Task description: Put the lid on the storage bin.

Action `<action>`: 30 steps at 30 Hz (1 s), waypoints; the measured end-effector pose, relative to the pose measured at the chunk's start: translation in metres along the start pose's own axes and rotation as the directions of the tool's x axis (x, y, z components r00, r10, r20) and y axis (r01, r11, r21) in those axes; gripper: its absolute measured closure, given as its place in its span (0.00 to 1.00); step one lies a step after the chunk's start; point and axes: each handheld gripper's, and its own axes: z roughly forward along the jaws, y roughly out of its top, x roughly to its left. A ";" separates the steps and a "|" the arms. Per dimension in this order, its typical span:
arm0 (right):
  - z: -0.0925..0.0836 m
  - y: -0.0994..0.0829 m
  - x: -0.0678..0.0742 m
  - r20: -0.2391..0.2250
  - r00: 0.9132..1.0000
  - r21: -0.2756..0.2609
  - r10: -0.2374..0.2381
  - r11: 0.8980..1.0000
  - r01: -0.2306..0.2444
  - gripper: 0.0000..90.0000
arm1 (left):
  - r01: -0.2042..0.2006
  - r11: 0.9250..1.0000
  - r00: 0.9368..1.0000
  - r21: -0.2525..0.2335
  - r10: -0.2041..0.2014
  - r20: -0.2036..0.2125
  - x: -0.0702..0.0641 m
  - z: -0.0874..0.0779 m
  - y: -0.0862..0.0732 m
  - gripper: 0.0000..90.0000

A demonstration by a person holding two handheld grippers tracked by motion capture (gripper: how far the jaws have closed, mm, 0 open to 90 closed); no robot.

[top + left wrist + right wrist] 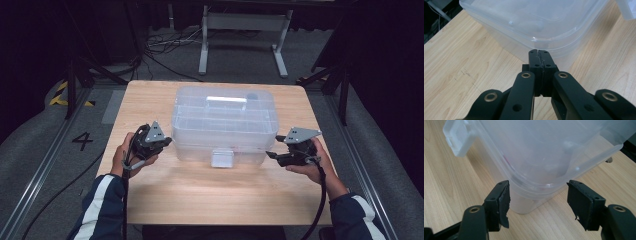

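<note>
Two claws, left pressed together, right spread, flanking one clear lidded box on one table.

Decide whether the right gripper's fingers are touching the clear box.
Apart. In the right gripper view the fingers stand open on either side of the clear box's corner, with bare table showing between each one and the plastic.

One clear, rectangular plastic storage box with a lid stands on one light wooden table. One white latch hangs at the box's front, and one white handle lies on the lid. Two black two-jaw grippers are there: the left gripper and the right gripper.
</note>
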 end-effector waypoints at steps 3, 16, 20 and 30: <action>0.002 0.000 0.001 0.006 1.000 0.008 -0.007 1.000 0.007 0.39 | 0.008 1.000 1.000 -0.005 -0.008 -0.004 -0.001 0.000 -0.001 0.99; 0.000 0.000 0.003 0.024 0.999 0.019 -0.035 0.999 0.035 0.39 | -0.011 1.000 1.000 0.005 0.011 -0.005 -0.003 -0.003 -0.005 0.85; -0.001 -0.002 0.004 0.024 0.998 0.033 -0.050 0.998 0.049 0.39 | -0.031 0.999 0.999 0.027 0.031 -0.009 -0.007 -0.002 -0.008 0.81; -0.004 -0.009 0.006 0.056 0.996 0.068 -0.073 0.995 0.069 0.38 | -0.039 0.995 0.999 0.088 0.040 -0.009 -0.015 -0.002 -0.020 0.65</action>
